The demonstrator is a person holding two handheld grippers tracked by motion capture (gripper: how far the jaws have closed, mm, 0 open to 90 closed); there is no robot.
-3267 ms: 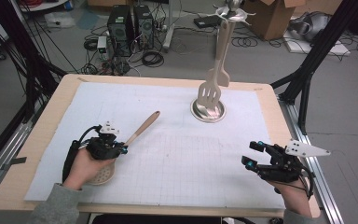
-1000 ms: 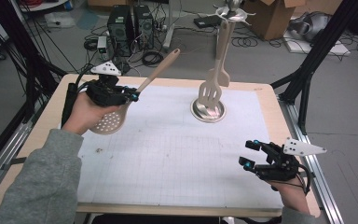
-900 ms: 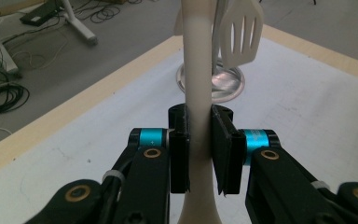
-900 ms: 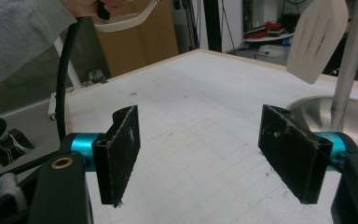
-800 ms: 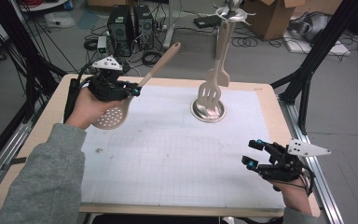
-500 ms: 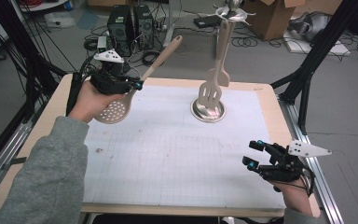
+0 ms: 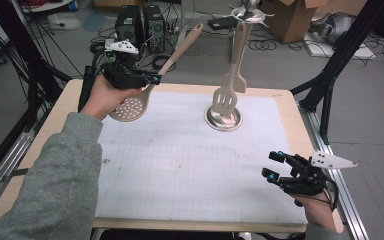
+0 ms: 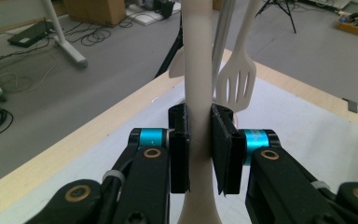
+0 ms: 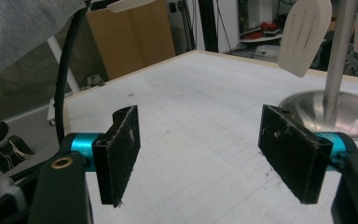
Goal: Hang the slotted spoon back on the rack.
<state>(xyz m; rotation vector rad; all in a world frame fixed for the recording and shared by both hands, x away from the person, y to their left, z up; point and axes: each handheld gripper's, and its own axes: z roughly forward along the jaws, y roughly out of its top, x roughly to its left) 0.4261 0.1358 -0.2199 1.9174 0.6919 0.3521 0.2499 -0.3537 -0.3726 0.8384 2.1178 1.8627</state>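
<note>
The left gripper (image 7: 147,80) is held raised over the far left part of the table, carried by a hand (image 7: 102,95) whose grey-sleeved forearm reaches up from the near left edge. Its jaws are seen in the left gripper view pressed from both sides on a pale handle (image 8: 198,93), the pads (image 8: 179,140) set upright. The right gripper (image 7: 275,165) is held low at the near right edge, pointed toward the middle of the table, gripped from behind by the right hand (image 7: 320,212). Its jaws are spread wide, with nothing between the pads (image 9: 121,149).
</note>
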